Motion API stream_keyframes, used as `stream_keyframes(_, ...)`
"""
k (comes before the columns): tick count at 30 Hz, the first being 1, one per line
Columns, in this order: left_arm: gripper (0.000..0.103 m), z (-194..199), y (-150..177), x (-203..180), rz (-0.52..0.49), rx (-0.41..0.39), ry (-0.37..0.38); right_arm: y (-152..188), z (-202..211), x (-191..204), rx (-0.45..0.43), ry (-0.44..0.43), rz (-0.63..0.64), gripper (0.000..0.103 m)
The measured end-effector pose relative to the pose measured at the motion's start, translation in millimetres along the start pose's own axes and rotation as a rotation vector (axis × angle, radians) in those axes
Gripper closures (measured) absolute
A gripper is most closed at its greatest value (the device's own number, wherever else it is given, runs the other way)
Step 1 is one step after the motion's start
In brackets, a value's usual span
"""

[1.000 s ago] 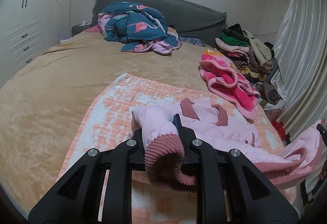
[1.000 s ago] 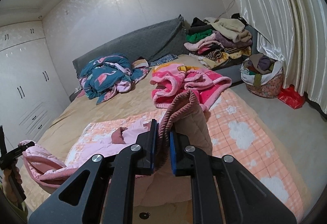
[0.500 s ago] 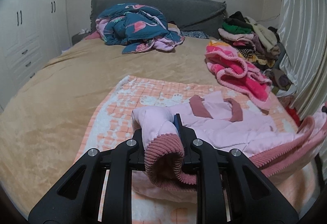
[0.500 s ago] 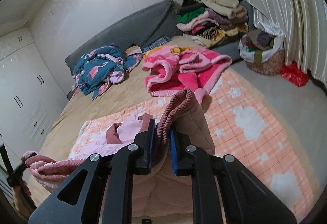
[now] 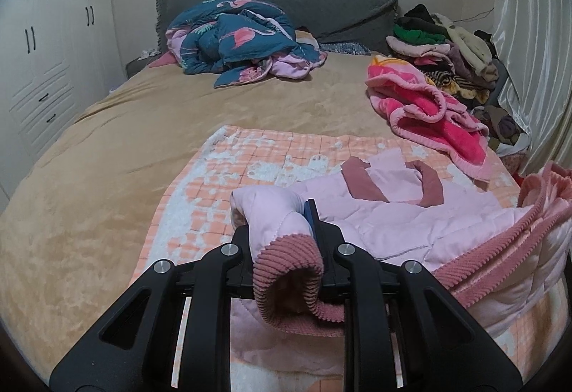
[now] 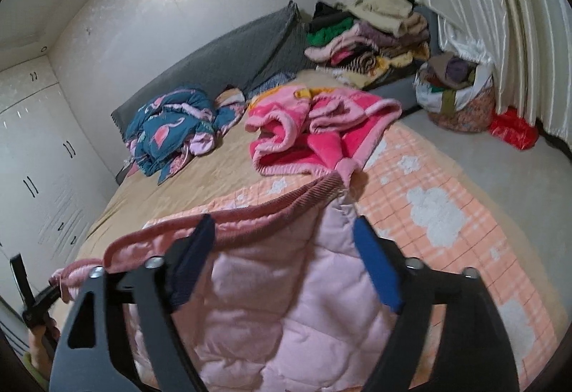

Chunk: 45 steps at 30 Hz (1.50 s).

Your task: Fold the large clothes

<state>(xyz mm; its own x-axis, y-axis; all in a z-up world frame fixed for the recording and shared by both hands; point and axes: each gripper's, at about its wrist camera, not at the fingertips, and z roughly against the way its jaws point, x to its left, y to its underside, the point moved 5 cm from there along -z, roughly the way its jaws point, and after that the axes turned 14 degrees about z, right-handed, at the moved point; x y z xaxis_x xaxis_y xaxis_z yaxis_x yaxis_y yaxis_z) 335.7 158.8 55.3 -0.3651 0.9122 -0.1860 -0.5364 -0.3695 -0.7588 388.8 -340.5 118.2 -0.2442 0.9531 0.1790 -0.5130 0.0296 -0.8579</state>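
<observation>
A pale pink quilted jacket (image 5: 400, 220) with dusty-rose ribbed trim lies on an orange checked blanket (image 5: 257, 156) near the bed's foot. My left gripper (image 5: 286, 217) is shut on the jacket's ribbed sleeve cuff (image 5: 289, 259), which bulges out between the fingers. My right gripper (image 6: 286, 231) is open, its blue pads apart, with the jacket's hem part (image 6: 286, 302) hanging loose between and below the fingers. The ribbed hem edge (image 6: 293, 195) stretches from there toward my left gripper at the far left of the right wrist view.
A teal flamingo quilt (image 5: 239, 38) is heaped by the grey headboard. A bright pink fleece blanket (image 5: 429, 106) lies right of the jacket. Stacked clothes (image 6: 371, 31) sit at the bed's far right; a full basket (image 6: 457, 92) and red bag (image 6: 514, 131) stand on the floor by the curtain.
My right gripper has opened and let go of the ribbed hem, which now droops between its fingers. The left gripper keeps its grip on the cuff.
</observation>
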Motion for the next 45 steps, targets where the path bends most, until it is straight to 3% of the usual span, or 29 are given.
stream_keyframes(3, 0.089, -7, -1, -3, -0.012, 0.004, -0.007, 11, 3, 1, 0.008, 0.048, 0.055, 0.01)
stream_keyframes(8, 0.088, -18, 0, -4, -0.024, 0.018, -0.025, 52, -11, 8, 0.08, 0.082, 0.171, 0.01)
stream_keyframes(16, 0.076, -20, 4, -2, -0.01, 0.038, -0.008, 107, -36, 0, 0.177, 0.079, 0.155, 0.01)
stream_keyframes(22, 0.053, -9, 7, -6, 0.001, 0.054, 0.027, 112, -33, -1, 0.176, 0.083, 0.143, 0.01)
stream_keyframes(24, 0.038, -1, 6, -10, 0.007, 0.043, 0.049, 110, -28, 1, 0.164, 0.087, 0.149, 0.01)
stream_keyframes(25, 0.036, 4, 5, -12, 0.002, 0.031, 0.052, 107, -24, 1, 0.155, 0.087, 0.157, 0.01)
stream_keyframes(26, 0.03, 10, 3, -14, -0.007, 0.015, 0.053, 105, -21, 2, 0.149, 0.088, 0.163, 0.009)
stream_keyframes(27, 0.012, 14, 1, -16, -0.017, -0.009, 0.042, 103, -19, 3, 0.143, 0.09, 0.168, 0.009)
stream_keyframes(28, 0.008, 23, -1, -18, -0.044, -0.057, 0.016, 101, -15, 3, 0.135, 0.09, 0.172, 0.008)
stream_keyframes(30, 0.009, 37, -4, -22, -0.079, -0.116, 0.001, 99, -11, 3, 0.126, 0.083, 0.176, 0.007)
stream_keyframes(36, 0.009, 52, 2, -21, -0.13, -0.152, -0.027, 97, -11, 8, 0.126, 0.083, 0.216, 0.006)
stream_keyframes(45, 0.009, 30, 32, 3, -0.131, -0.084, -0.056, 100, -28, 16, 0.149, 0.12, 0.292, 0.006)
